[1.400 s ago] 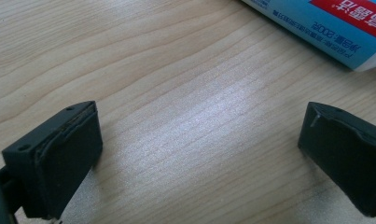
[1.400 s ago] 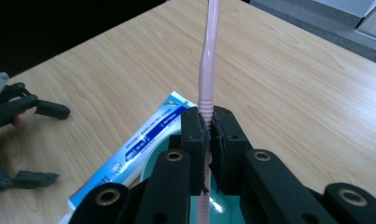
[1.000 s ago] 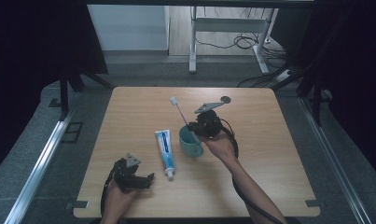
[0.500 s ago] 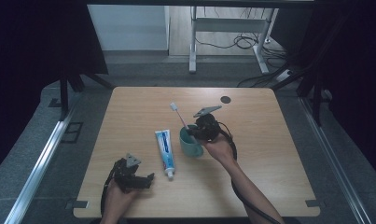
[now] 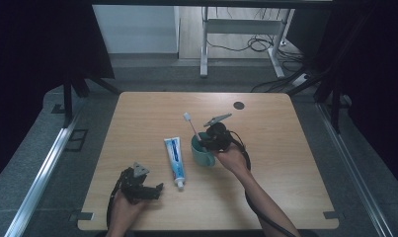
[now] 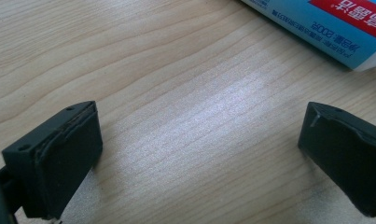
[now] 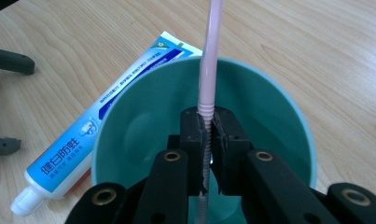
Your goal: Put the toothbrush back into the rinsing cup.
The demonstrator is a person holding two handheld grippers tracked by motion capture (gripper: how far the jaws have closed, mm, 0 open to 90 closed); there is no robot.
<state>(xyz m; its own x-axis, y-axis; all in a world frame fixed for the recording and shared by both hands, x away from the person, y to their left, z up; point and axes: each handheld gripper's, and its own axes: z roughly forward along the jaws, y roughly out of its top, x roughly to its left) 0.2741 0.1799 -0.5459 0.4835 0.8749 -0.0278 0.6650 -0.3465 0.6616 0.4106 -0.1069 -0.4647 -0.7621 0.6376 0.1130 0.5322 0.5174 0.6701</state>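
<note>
High view: a wooden table point(image 5: 137, 128) is seen from above. The right tongs point(image 5: 205, 141) are held over the rim of a teal cup point(image 5: 201, 152) near the table's middle and are clenched on a pink toothbrush point(image 5: 191, 126), whose white head slants up and away to the left of the cup. A blue-and-white toothpaste tube point(image 5: 174, 155) lies flat just left of the cup, cap toward the near edge. The left tongs point(image 5: 154, 190) are rested on the table near the front left, close to the tube's cap.

Left gripper view: the left tongs point(image 6: 199, 149) are shown released, with bare wood between the two black jaws; an end of the toothpaste tube point(image 6: 325, 28) is seen at the upper right.

Right gripper view: the toothbrush point(image 7: 210, 60) handle is gripped upright between the pads of the right tongs point(image 7: 209, 135), over the cup point(image 7: 288, 116) opening, its lower end inside the cup. The toothpaste tube point(image 7: 97, 135) lies beside the cup.
</note>
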